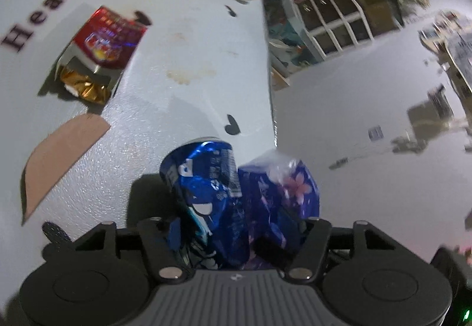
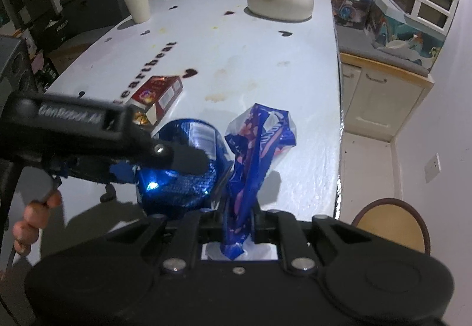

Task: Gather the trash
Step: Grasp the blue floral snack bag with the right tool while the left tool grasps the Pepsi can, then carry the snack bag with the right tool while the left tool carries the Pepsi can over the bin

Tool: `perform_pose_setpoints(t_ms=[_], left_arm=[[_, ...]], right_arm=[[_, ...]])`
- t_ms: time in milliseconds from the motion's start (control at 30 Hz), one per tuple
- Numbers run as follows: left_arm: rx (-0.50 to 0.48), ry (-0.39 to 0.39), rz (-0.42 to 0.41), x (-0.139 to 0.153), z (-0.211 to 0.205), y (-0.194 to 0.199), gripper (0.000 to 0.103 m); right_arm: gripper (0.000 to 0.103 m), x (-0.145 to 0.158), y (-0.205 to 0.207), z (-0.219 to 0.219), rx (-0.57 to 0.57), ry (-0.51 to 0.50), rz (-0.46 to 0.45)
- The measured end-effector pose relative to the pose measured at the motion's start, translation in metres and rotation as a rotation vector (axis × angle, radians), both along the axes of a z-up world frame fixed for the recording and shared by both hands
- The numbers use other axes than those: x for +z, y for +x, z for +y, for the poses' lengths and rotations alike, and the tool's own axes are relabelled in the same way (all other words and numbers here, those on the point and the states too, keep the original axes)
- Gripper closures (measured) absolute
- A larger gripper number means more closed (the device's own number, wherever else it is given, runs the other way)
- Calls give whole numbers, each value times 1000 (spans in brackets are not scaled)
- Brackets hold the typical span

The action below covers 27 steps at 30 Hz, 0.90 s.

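A crushed blue can [image 1: 200, 172] stands on the white table [image 1: 183, 66], deep between the fingers of my left gripper [image 1: 236, 225], which is shut on it. A blue flower-print wrapper [image 1: 289, 187] bulges beside the can on its right. In the right wrist view my right gripper [image 2: 236, 217] is shut on that wrapper [image 2: 259, 137], which rises crumpled from between its fingers. The left gripper's finger [image 2: 188, 161] lies across the can [image 2: 191, 190]; its other finger is hidden. A red snack box [image 2: 159, 93] lies open further back, with gold foil [image 1: 85, 87] sticking out.
A cat-shaped ceramic piece [image 2: 280, 1] sits at the far end of the table [image 2: 236, 54], with a cup [image 2: 137, 6] at the far left. A hand [image 2: 32, 217] holds the left tool. Right of the table edge are a cabinet [image 2: 383, 96] and a round stool [image 2: 392, 225].
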<state>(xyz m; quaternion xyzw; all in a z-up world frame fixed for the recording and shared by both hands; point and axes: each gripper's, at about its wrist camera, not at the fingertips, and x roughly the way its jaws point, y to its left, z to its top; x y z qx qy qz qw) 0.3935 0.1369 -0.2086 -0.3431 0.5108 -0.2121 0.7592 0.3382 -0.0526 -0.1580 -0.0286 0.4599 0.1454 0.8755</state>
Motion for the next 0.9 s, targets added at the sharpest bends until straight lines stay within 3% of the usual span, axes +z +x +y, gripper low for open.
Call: perform_pose_setpoints(t_ms=[167, 267, 300, 500, 900], left_arm=[[62, -20, 27, -8, -3, 3, 49], [98, -25, 35, -11, -5, 3, 67], [107, -18, 39, -12, -5, 3, 79], [86, 40, 17, -3, -12, -5, 79], [46, 286, -149, 46, -13, -42, 79]], right_arm=[[90, -6, 3, 1, 9, 3, 12], [91, -9, 6, 2, 14, -1, 14], [91, -10, 7, 2, 16, -3, 14], [92, -10, 7, 3, 29, -13, 9], [93, 10, -9, -1, 32, -5, -40]])
